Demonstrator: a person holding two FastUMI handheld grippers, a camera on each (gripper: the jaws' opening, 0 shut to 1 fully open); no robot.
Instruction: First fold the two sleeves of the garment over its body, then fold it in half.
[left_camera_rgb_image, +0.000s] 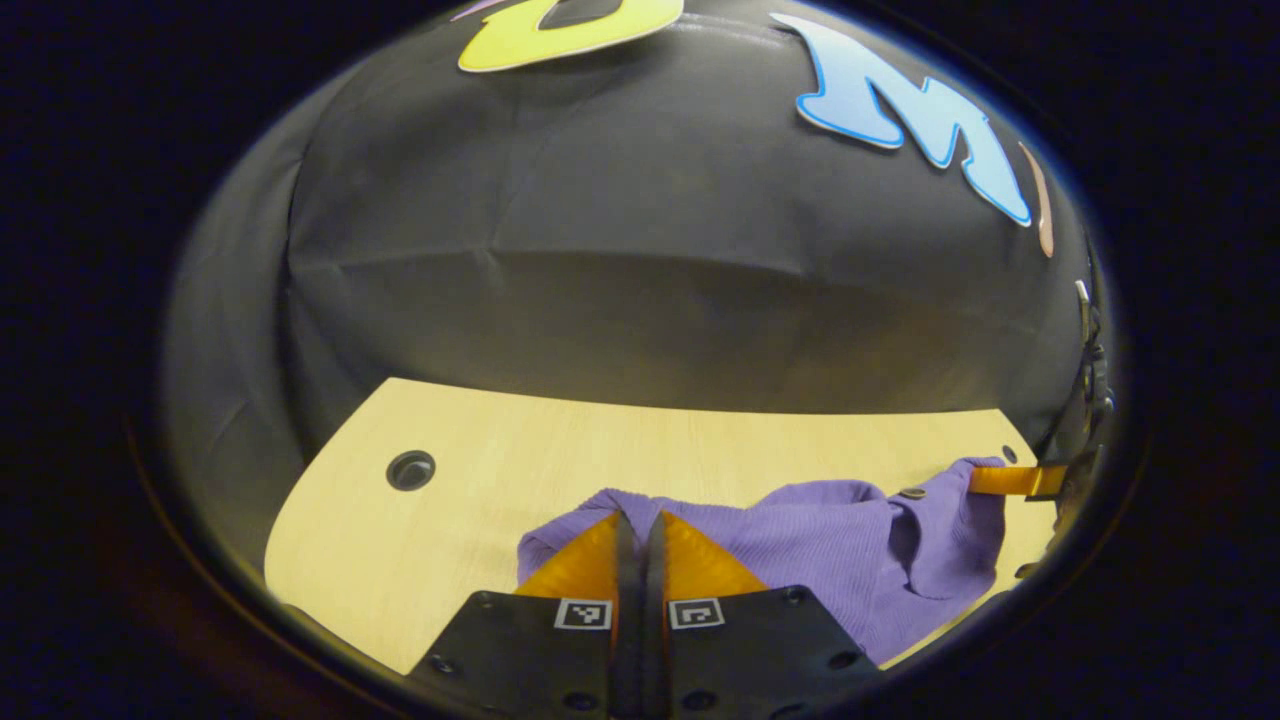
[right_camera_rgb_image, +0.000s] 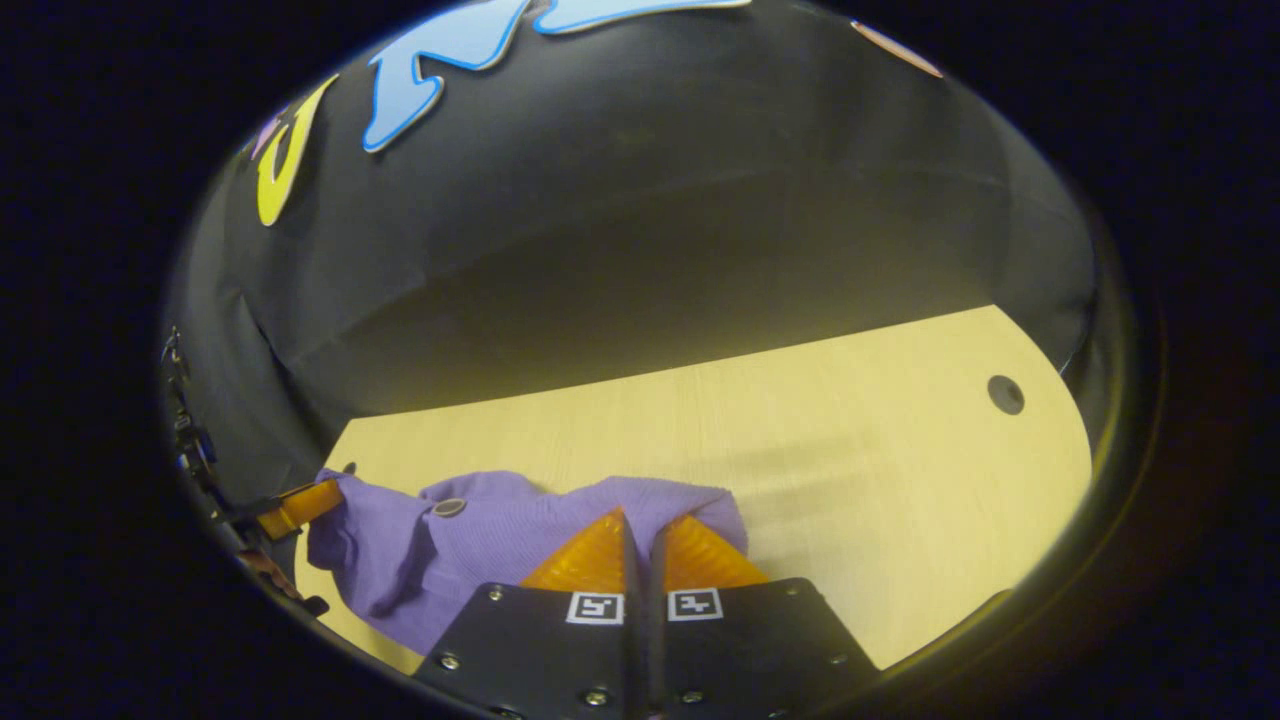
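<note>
Garment (left_camera_rgb_image: 800, 540) pinched by both grippers, seemingly, table (left_camera_rgb_image: 420, 560) beneath

Each gripper, the left gripper (left_camera_rgb_image: 640, 525) and the right gripper (right_camera_rgb_image: 637, 525), has orange wedge-shaped jaws on black plates with silver screws, a small square black-and-white marker beside each jaw's base.

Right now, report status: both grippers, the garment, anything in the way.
Left gripper shut on purple garment. Right gripper shut on its other edge. Garment bunched on the table, held between both. No obstruction seen.
</note>
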